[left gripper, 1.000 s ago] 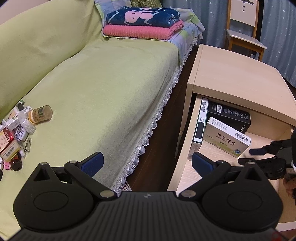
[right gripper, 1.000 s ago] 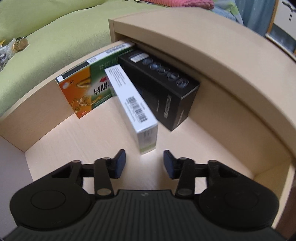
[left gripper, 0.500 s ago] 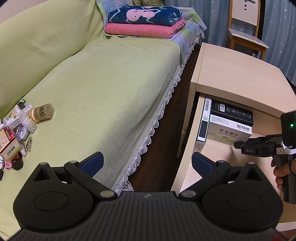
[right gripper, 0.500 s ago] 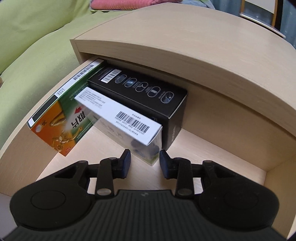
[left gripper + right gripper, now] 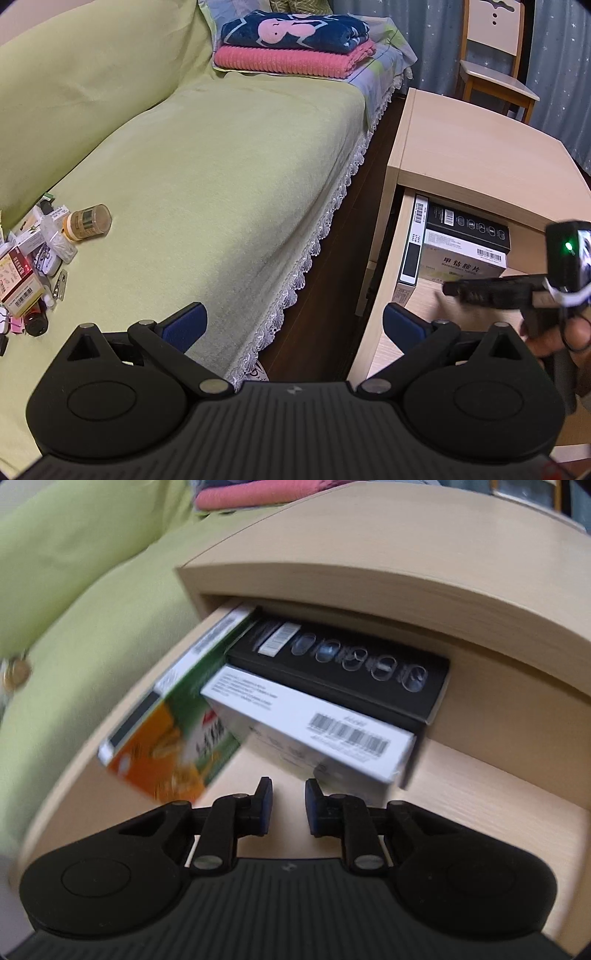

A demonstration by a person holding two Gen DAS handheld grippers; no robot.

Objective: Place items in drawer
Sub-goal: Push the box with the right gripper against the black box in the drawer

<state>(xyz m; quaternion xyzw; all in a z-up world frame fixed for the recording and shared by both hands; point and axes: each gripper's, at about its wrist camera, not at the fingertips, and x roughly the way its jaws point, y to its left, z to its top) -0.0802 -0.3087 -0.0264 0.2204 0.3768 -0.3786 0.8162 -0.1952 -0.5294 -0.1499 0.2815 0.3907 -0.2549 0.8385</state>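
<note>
The bedside cabinet's drawer (image 5: 480,794) stands open. Inside, a white barcoded box (image 5: 314,727) lies against a black box (image 5: 351,664), and an orange-green box (image 5: 166,738) stands on edge along the left wall. My right gripper (image 5: 288,799) hovers just in front of the white box, open by a narrow gap and holding nothing. In the left wrist view it appears blurred (image 5: 454,288) over the drawer, held by a hand. My left gripper (image 5: 293,323) is wide open and empty above the sofa's edge. A tan bottle (image 5: 88,221) and several small medicine boxes (image 5: 18,280) lie on the sofa.
The light wood cabinet top (image 5: 480,155) overhangs the drawer's back. A green-covered sofa (image 5: 221,166) with a lace hem fills the left, folded blankets (image 5: 295,44) at its far end. A dark floor strip separates sofa and cabinet. A wooden chair (image 5: 495,81) stands behind.
The right gripper has drawn back from the white box and its fingers have narrowed. The white box now lies square against the black box. The left gripper has barely moved.
</note>
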